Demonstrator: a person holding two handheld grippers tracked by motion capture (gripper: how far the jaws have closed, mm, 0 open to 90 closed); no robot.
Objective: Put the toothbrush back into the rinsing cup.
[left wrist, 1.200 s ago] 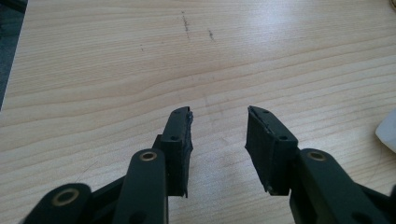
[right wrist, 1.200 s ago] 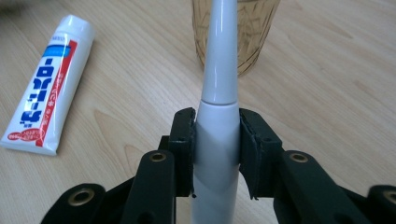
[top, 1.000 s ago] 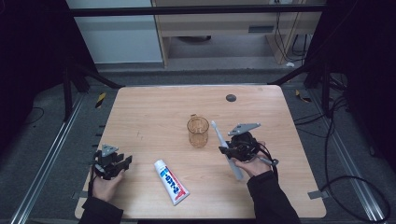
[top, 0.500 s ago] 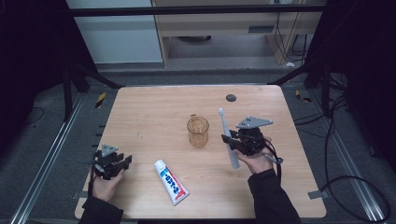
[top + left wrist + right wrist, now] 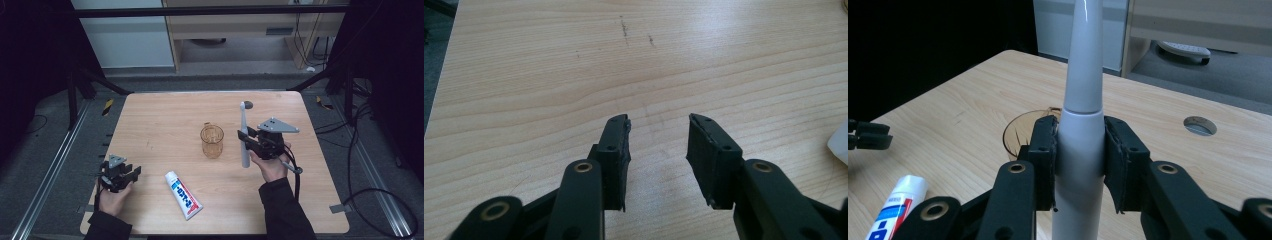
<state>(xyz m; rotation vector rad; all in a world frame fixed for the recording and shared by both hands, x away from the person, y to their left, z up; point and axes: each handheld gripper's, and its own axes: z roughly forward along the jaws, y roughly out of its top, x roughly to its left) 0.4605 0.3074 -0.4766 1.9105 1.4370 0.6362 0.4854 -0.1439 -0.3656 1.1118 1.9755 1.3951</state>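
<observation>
The high view looks forward and down from above the person's side, taking in the whole wooden surface [image 5: 165,115] at mid-frame and the floor beyond it at the top. The left gripper view sits low and close, facing along its 2 fingers [image 5: 616,160] across bare wood. The right gripper view is equally close but faces more level, over the toothbrush [image 5: 1083,125] toward the far edge. It shares with the high view the amber cup [image 5: 212,141], the toothpaste tube [image 5: 183,194] at lower left, and the round hole [image 5: 1200,125].
</observation>
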